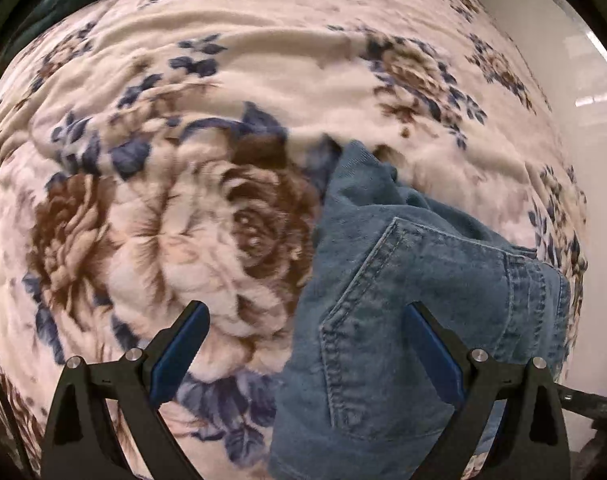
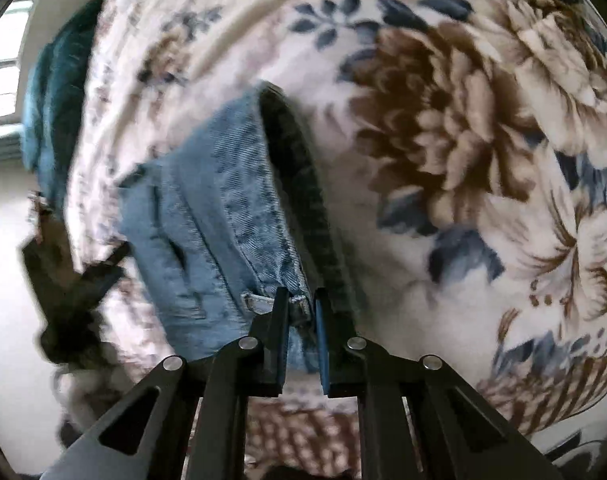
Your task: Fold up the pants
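Observation:
Blue denim pants (image 1: 403, 288) lie bunched on a floral blanket (image 1: 183, 220), a back pocket facing up in the left wrist view. My left gripper (image 1: 305, 314) is open, just above the pocket's edge, its right finger over the denim and its left finger over the blanket. In the right wrist view the pants (image 2: 223, 208) hang lifted from my right gripper (image 2: 301, 300), which is shut on the waistband by a belt loop. The rest of the legs is hidden.
The floral blanket (image 2: 463, 140) covers a bed. A dark teal cloth (image 2: 59, 92) lies at the bed's far edge. A pale floor (image 1: 583, 140) lies past the bed's right edge. The other gripper (image 2: 71, 288) shows blurred at the left in the right wrist view.

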A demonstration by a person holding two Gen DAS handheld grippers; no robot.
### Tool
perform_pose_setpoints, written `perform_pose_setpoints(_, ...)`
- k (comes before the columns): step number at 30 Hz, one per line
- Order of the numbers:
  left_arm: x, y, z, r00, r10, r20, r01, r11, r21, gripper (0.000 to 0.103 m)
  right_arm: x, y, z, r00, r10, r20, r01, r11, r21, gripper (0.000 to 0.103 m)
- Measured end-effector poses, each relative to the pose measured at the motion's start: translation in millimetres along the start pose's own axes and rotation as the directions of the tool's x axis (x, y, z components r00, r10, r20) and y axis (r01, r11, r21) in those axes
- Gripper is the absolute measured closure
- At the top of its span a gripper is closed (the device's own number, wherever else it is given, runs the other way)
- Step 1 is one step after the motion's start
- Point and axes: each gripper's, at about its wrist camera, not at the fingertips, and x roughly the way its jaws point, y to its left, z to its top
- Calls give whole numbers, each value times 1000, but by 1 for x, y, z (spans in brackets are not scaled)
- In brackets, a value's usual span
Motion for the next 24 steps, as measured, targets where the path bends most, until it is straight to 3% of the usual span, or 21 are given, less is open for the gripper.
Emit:
perform_pose_setpoints(4,5,-4,6,1000,29,11,-29,999,30,4,34,2,16,992,-98,-81,94,994,-46,87)
perform_pose_setpoints(6,1,-1,6,997,65,29,-66,998,22,4,24,12,25,990,-112,-89,107,993,-58,68)
perform_pose_setpoints(9,-9,9,3,987,146,67,-145,989,-7,4,-18,49,38,982,-185,39,189,972,-140,43)
perform_pose_setpoints(11,-14,17,3,970,231,80,-230,973,-28,4,-33,97,49,982,-150,112,175,947,-269,29)
perform_pose_setpoints(12,-14,22,4,964,253,83,-250,967,-39,4,-30,130,56,987,-108,117,145,914,-379,26)
perform_pose_setpoints(16,-9,49,14,950,303,71,-295,950,-102,4,24,228,85,997,-73,28,76,815,-575,26)
perform_pose_setpoints(21,5,86,25,957,288,29,-278,942,-187,4,131,312,107,976,-182,-121,49,720,-692,29)
perform_pose_setpoints(22,6,93,26,959,281,28,-270,942,-200,4,148,320,105,966,-225,-130,67,698,-713,32)
perform_pose_setpoints(23,7,96,27,961,275,26,-264,942,-206,4,166,323,104,952,-278,-128,99,676,-731,54)
perform_pose_setpoints(24,10,101,29,964,265,20,-255,943,-216,4,184,327,104,933,-338,-123,138,652,-746,64)
